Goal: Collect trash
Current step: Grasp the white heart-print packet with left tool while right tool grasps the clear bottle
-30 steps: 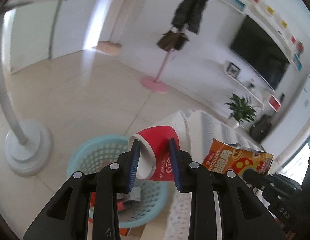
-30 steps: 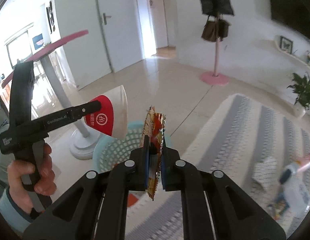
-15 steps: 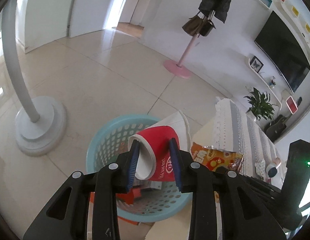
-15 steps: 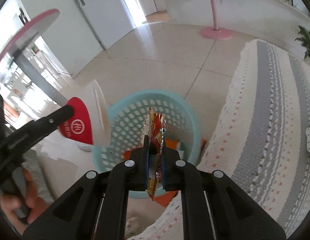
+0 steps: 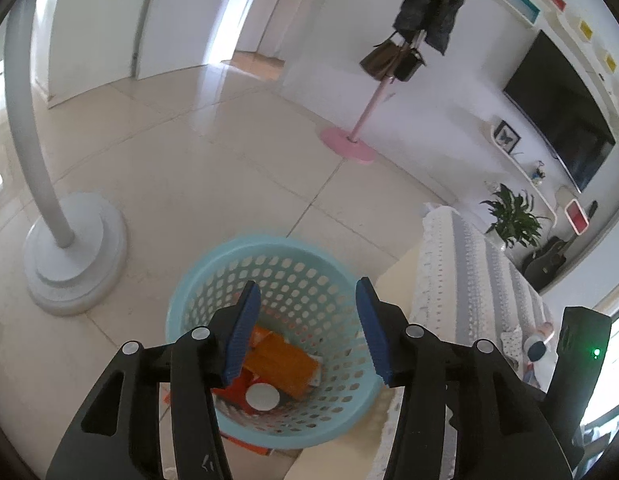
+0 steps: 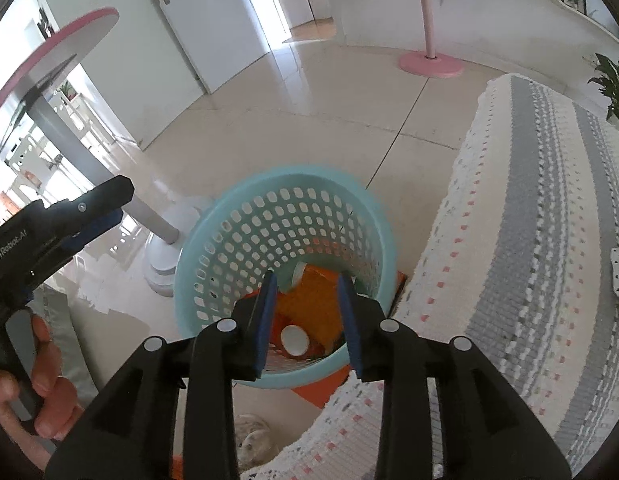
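A light blue perforated basket [image 5: 213,276] stands on the tiled floor beside the covered table; it also shows in the right wrist view [image 6: 237,216]. Inside lie the red paper cup, seen by its white bottom [image 5: 262,396], and an orange snack bag [image 5: 281,364]. The cup [image 6: 294,339] and bag [image 6: 315,308] also show in the right wrist view. My left gripper [image 5: 305,332] is open and empty above the basket. My right gripper [image 6: 307,318] is open and empty above the basket too.
A white and grey striped crocheted cloth [image 6: 529,232] covers the table to the right of the basket. A grey pole on a round white base [image 5: 75,252] stands left of the basket. A pink coat stand [image 5: 349,148] is farther back. An orange flat item [image 6: 321,392] lies under the basket.
Both grippers have opened. The red cup left the left gripper and the snack bag left the right gripper; both now lie in the basket.
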`<control>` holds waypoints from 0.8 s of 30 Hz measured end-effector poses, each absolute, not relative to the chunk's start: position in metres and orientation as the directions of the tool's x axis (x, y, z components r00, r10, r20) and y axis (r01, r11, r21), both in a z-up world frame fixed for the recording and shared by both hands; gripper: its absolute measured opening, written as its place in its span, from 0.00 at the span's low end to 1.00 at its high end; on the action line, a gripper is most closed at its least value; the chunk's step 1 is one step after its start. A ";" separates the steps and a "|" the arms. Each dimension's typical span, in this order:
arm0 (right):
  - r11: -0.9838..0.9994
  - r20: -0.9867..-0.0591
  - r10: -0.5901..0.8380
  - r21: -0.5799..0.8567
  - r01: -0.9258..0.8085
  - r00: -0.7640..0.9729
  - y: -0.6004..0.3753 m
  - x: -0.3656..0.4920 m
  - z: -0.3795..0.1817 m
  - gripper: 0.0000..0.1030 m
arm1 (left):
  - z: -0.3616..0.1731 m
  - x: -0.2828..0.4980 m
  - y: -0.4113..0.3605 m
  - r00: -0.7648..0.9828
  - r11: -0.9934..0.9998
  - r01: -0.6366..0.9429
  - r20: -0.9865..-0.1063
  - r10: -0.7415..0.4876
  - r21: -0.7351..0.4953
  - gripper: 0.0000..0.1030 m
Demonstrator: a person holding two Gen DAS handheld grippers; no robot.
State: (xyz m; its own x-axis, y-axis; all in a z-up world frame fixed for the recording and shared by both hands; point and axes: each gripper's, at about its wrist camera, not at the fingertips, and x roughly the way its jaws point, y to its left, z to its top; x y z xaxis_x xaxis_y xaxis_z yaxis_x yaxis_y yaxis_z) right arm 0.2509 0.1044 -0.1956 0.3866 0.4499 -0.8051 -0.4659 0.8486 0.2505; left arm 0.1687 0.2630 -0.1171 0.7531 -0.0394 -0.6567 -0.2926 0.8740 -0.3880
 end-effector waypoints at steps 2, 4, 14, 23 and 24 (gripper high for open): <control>0.848 -0.794 0.456 0.249 -0.468 0.403 0.093 0.253 -0.185 0.28 | -0.110 0.169 0.256 0.767 0.879 -0.268 -0.640 -0.053 -0.394 0.50; 0.856 -0.763 0.456 0.234 -0.462 0.459 0.072 0.249 -0.164 0.31 | -0.104 0.167 0.251 0.784 0.885 -0.243 -0.617 -0.062 -0.398 0.54; 0.946 -0.613 0.309 0.119 -0.302 0.727 -0.087 0.225 -0.078 0.47 | -0.081 0.178 0.171 0.826 0.908 -0.068 -0.533 -0.181 -0.414 0.56; 0.986 -0.677 0.095 -0.038 -0.163 0.730 -0.229 0.226 -0.099 0.59 | -0.082 0.201 0.043 0.779 0.917 0.152 -0.527 -0.341 -0.368 0.55; 0.986 -0.686 0.084 -0.048 -0.160 0.723 -0.236 0.228 -0.105 0.60 | -0.083 0.204 0.031 0.764 0.914 0.176 -0.535 -0.361 -0.366 0.55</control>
State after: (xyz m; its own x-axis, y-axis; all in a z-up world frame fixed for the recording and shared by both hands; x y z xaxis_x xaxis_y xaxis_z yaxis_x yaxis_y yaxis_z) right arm 0.2277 -0.2363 -0.1045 0.7230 0.0839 -0.6858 -0.1602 0.9859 -0.0483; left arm 0.2040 0.0307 -0.0826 0.7635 -0.3613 -0.5353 0.1759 0.9139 -0.3659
